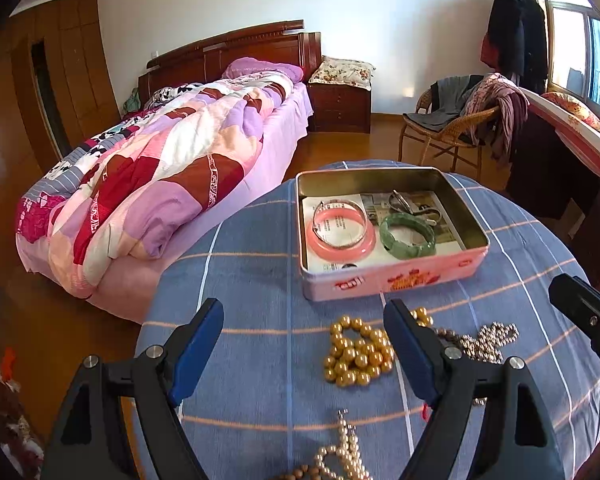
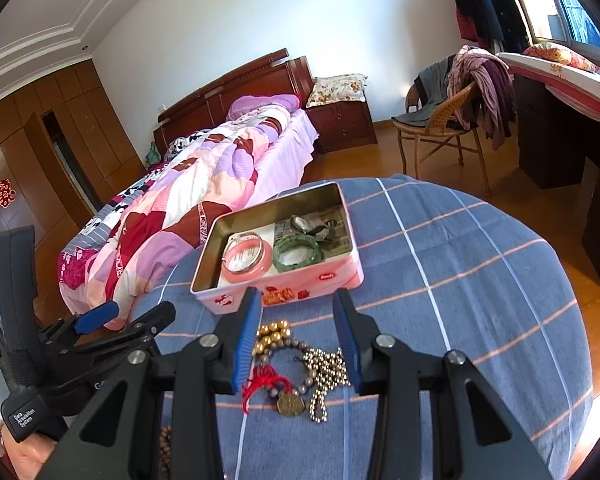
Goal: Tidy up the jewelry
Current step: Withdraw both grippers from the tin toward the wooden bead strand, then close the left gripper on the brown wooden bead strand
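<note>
Gold beads [image 1: 358,354] lay between the spread left hand-held gripper [image 1: 304,346], likely next to pinch them for the tin [image 1: 392,280]

Tablecloth [image 1: 260,360]: woven cloth, matt, blue with pale check lines. Tin box [image 1: 392,280]: sheet metal, dull brassy sheen inside, glossy pink printed outside, lined with printed paper [image 1: 448,236]. Pink bangle [image 1: 340,236]: smooth, glossy, translucent. Green bangle [image 1: 408,236]: polished, mottled, stone-like. Gold beads [image 1: 358,354]: smooth, shiny, metallic lustre. Silver bead chain [image 2: 328,368]: bright metal. Red cord [image 2: 260,386]: fibrous thread. Round pendant [image 2: 291,403]: dull brass-coloured metal. Left gripper [image 1: 303,350] and right gripper [image 2: 298,344]: matt black plastic, blue ribbed pads [image 2: 246,340], bare metal bolts.
</note>
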Demonstrator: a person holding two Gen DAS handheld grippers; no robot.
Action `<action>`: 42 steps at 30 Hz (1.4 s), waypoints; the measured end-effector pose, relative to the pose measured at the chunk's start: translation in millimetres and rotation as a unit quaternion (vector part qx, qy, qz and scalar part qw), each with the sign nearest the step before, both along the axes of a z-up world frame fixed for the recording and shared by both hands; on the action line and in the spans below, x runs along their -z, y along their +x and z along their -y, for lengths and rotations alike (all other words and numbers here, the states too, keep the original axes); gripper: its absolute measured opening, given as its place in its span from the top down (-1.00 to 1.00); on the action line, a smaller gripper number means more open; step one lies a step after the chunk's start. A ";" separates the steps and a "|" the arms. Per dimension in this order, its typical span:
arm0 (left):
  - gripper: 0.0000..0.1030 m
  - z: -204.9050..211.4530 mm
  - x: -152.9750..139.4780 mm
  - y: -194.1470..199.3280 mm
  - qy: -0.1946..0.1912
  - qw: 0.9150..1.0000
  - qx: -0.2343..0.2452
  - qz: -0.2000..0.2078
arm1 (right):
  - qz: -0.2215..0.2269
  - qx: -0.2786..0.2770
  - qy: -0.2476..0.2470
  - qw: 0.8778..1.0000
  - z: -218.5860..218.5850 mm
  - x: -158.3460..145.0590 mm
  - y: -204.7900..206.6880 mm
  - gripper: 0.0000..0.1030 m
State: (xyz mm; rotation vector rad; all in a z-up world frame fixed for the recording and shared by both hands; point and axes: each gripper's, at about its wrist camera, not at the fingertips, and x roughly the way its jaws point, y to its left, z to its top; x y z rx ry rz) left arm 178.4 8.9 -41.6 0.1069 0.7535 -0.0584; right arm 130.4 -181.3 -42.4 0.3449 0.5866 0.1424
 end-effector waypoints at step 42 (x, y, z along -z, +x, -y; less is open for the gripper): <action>-0.60 -23.5 25.2 -105.8 0.001 1.000 0.021 -0.010 | -0.001 -0.048 -0.007 0.999 -22.1 14.7 -80.5 0.19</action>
